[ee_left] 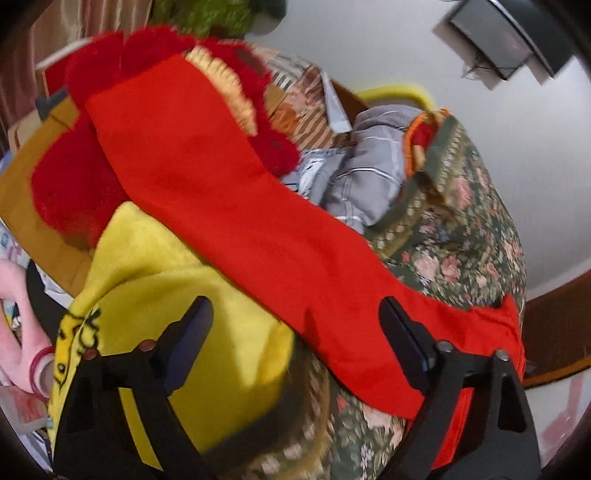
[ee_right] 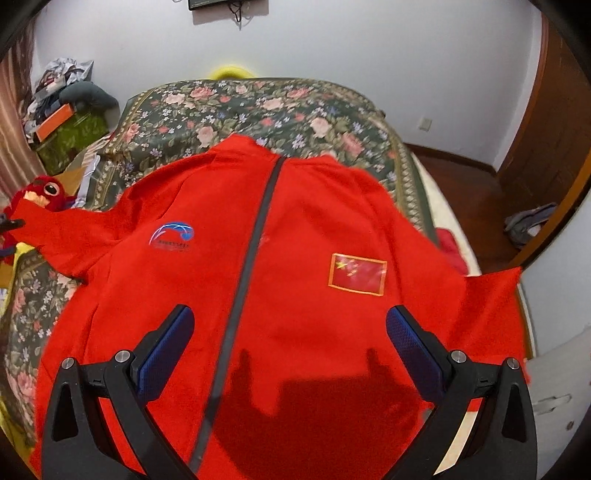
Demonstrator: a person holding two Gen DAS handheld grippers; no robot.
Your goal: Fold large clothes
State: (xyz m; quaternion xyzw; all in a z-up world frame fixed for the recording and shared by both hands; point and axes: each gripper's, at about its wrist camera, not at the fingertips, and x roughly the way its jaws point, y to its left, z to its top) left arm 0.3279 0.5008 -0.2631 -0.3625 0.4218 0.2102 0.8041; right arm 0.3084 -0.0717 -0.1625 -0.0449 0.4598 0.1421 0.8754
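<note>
The red jacket (ee_right: 280,258) lay spread front-up on the bed, on its floral bedspread (ee_right: 258,107), filling most of my right wrist view. Its dark zipper (ee_right: 251,236) ran down the middle, closed as far as I could see. A flag patch (ee_right: 357,274) sat on 1 chest panel and a blue-and-white logo (ee_right: 173,236) on the other. 1 sleeve reached out toward the left edge of that view, the other toward the right, over the edge of the bed.

My right gripper (ee_right: 290,339) hung over the lower front of the jacket with its jaws wide and nothing between them; its shadow fell on the cloth below.

In my left wrist view, a long red sleeve (ee_left: 229,206) ran diagonally across the frame. My left gripper (ee_left: 295,325) had its jaws wide as well; the sleeve's end lay across the gap toward the right-hand finger, but I could not tell whether it touched. The view was motion-blurred.

Beneath the sleeve I saw a yellow plush blanket (ee_left: 166,295) with black markings, and beside it a fuzzy red plush toy (ee_left: 74,184). Beyond lay a crumpled grey checked garment (ee_left: 369,177). A dark screen (ee_left: 495,33) hung on the white wall.
</note>
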